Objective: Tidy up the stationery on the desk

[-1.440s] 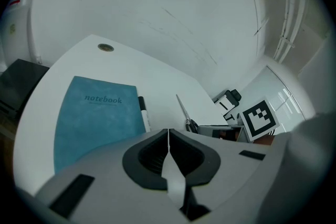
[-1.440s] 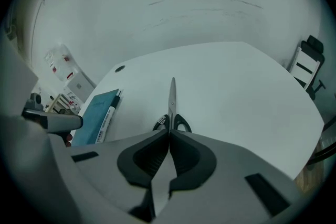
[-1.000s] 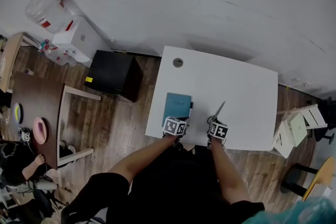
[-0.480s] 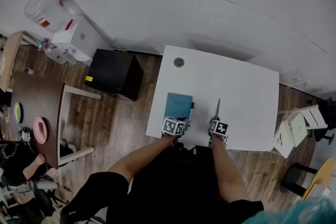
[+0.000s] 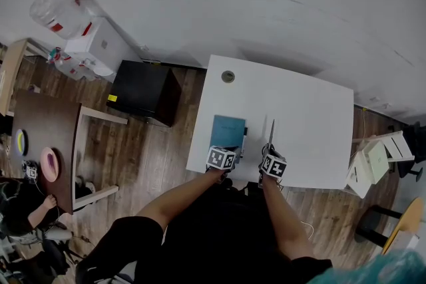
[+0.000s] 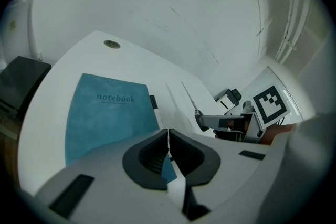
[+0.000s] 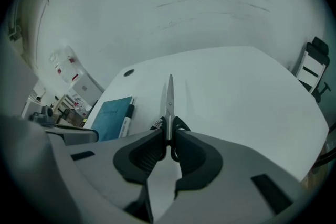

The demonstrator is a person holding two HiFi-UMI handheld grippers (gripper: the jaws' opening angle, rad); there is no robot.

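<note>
A teal notebook (image 5: 227,132) (image 6: 107,115) (image 7: 113,117) lies flat on the white desk (image 5: 306,110), with a dark pen (image 5: 243,138) (image 6: 154,103) (image 7: 127,118) along its right edge. My left gripper (image 5: 225,147) (image 6: 168,131) is shut over the notebook's near right corner, with nothing seen between its pads. My right gripper (image 5: 269,151) (image 7: 169,131) has just been closing and is shut on the black handles of the scissors (image 7: 169,99) (image 5: 270,132) (image 6: 189,97). Their closed blades point straight away from me, just right of the pen.
A round cable hole (image 5: 227,76) sits at the desk's far left corner. A black cabinet (image 5: 143,93) stands left of the desk, a white box and water jug (image 5: 63,10) beyond it. White folded racks (image 5: 373,166) stand at the right, a brown table (image 5: 46,143) at the far left.
The right gripper shifted left toward the notebook with the scissors; the blades swung from slanting right to pointing straight away. The left gripper has kept still.
</note>
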